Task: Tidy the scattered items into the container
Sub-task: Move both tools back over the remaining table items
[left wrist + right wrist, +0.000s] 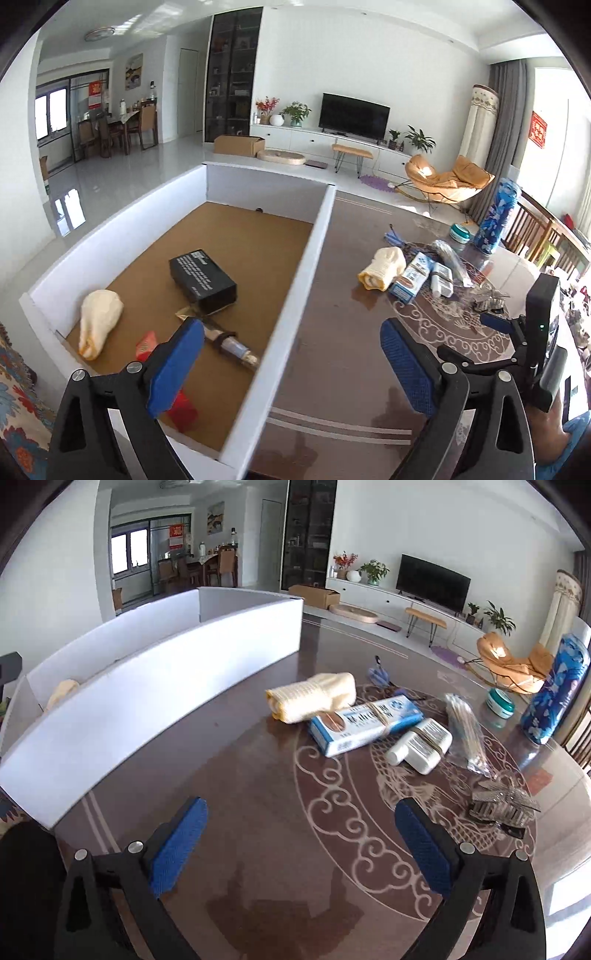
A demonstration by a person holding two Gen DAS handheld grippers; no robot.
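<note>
Partly done: a black box (202, 279) and cream roll (99, 321) are lodged in the white container (286, 280); carton (364, 723), bottle (421, 744) and towel (312, 696) are left on the table (258, 812); both the left gripper (291, 365) and the right gripper (301, 845) are spread and empty.

Open tongs (301, 843), scattered items (364, 723), white container (147, 690)

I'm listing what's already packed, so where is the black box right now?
The black box lies inside the white container, mid-floor in the left wrist view, between the cream cloth roll on its left and the container's right wall.
</note>
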